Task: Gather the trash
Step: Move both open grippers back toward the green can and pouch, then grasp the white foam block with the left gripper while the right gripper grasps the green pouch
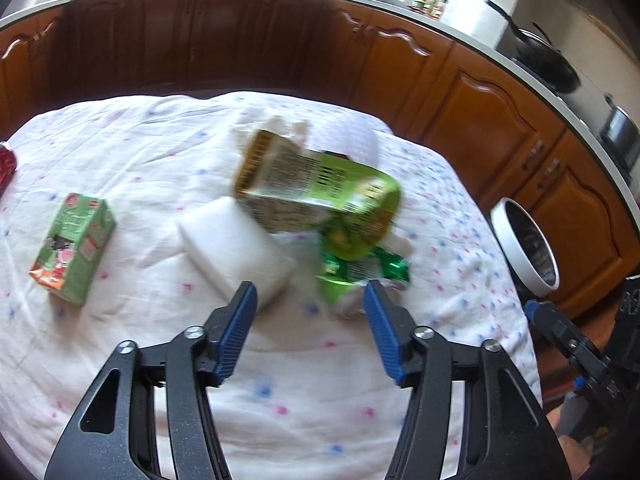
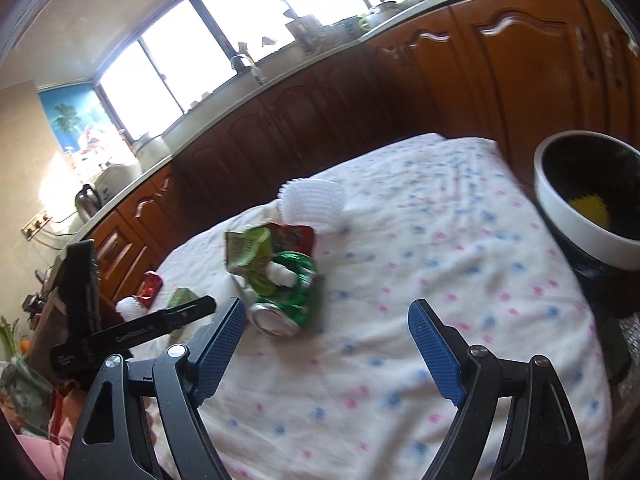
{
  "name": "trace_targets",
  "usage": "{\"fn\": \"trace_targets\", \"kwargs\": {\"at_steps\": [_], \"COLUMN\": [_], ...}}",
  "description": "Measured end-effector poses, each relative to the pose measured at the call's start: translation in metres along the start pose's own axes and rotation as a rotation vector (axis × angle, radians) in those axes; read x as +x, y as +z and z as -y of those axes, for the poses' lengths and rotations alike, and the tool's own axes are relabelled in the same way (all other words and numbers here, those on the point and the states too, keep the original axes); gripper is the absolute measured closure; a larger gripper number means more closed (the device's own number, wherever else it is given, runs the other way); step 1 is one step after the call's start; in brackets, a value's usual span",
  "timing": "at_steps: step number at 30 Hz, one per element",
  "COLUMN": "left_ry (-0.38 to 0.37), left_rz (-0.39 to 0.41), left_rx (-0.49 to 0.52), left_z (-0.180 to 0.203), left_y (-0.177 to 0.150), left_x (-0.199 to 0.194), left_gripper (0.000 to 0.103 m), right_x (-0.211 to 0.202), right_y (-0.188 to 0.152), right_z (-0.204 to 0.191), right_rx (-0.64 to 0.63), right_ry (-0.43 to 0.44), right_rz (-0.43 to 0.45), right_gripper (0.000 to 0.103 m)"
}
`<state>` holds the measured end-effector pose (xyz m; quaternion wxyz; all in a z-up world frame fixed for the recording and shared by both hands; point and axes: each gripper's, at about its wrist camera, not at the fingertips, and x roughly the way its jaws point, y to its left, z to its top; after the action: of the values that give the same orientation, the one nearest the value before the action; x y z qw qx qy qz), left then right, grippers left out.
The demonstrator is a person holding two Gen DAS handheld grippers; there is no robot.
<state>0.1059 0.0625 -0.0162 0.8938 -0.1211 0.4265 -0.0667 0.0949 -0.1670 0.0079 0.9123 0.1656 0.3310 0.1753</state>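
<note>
A pile of trash lies mid-table: a green and yellow snack bag [image 1: 316, 184], a crushed green can [image 1: 360, 272] under it, and a white foam block [image 1: 236, 248]. My left gripper [image 1: 310, 296] is open just short of the block and the can. A small green juice carton [image 1: 72, 244] lies at the left. In the right wrist view the green can [image 2: 286, 300] lies just ahead of my left finger, with the snack bag [image 2: 250, 256] behind it. My right gripper [image 2: 328, 320] is open and empty. A white trash bin [image 2: 588, 200] stands at the table's right.
The table carries a white cloth with pink and blue dots [image 1: 304, 392]. The bin also shows in the left wrist view [image 1: 524, 244] beyond the table's right edge. Wooden kitchen cabinets [image 1: 240, 36] run behind. A red wrapper [image 2: 150, 286] and white foam netting [image 2: 312, 200] lie on the table.
</note>
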Motion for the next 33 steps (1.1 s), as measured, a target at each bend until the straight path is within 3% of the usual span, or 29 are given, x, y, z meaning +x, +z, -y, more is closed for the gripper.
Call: {"fn": "trace_targets", "kwargs": {"at_steps": [5,8,13,16,18,19,23,24,25,27,31,33], "left_ry": [0.049,0.061,0.084,0.094,0.100,0.106,0.110,0.107,0.090,0.101,0.120,0.098], "left_rz": [-0.016,-0.037,-0.064,-0.087,-0.098,-0.102,-0.098,-0.091,-0.087,-0.077,-0.023,-0.011], "left_rx": [-0.053,-0.063,-0.064,-0.063,-0.063,-0.061,-0.064,-0.059,-0.050,-0.022,0.021,0.019], "left_z": [-0.025,-0.030,-0.034,-0.034,-0.035,-0.035,-0.038,-0.038,-0.037,-0.032,-0.027,-0.029], "left_y": [0.011,0.015,0.019,0.021,0.022,0.023,0.021,0.021,0.020,0.018,0.018,0.020], "left_x": [0.008,0.016,0.030,0.041,0.049,0.051,0.057,0.056,0.056,0.053,0.039,0.031], "left_gripper": [0.040,0.029,0.027,0.027,0.027,0.027,0.027,0.031,0.042,0.044,0.070,0.077], "right_x": [0.034,0.059,0.098,0.119,0.127,0.129,0.119,0.114,0.109,0.097,0.066,0.046], "right_y": [0.020,0.032,0.046,0.047,0.045,0.043,0.037,0.037,0.037,0.038,0.042,0.045], "right_z": [-0.013,-0.022,-0.030,-0.033,-0.036,-0.037,-0.040,-0.041,-0.041,-0.041,-0.036,-0.032], "right_rx": [-0.020,-0.039,-0.056,-0.064,-0.075,-0.082,-0.086,-0.083,-0.079,-0.069,-0.034,-0.025], "right_ry": [0.069,0.116,0.158,0.169,0.174,0.176,0.200,0.205,0.213,0.222,0.245,0.238], "right_rz": [-0.040,-0.080,-0.139,-0.194,-0.225,-0.235,-0.221,-0.213,-0.202,-0.174,-0.095,-0.050], "right_gripper": [0.028,0.037,0.043,0.056,0.072,0.085,0.088,0.089,0.090,0.090,0.090,0.090]}}
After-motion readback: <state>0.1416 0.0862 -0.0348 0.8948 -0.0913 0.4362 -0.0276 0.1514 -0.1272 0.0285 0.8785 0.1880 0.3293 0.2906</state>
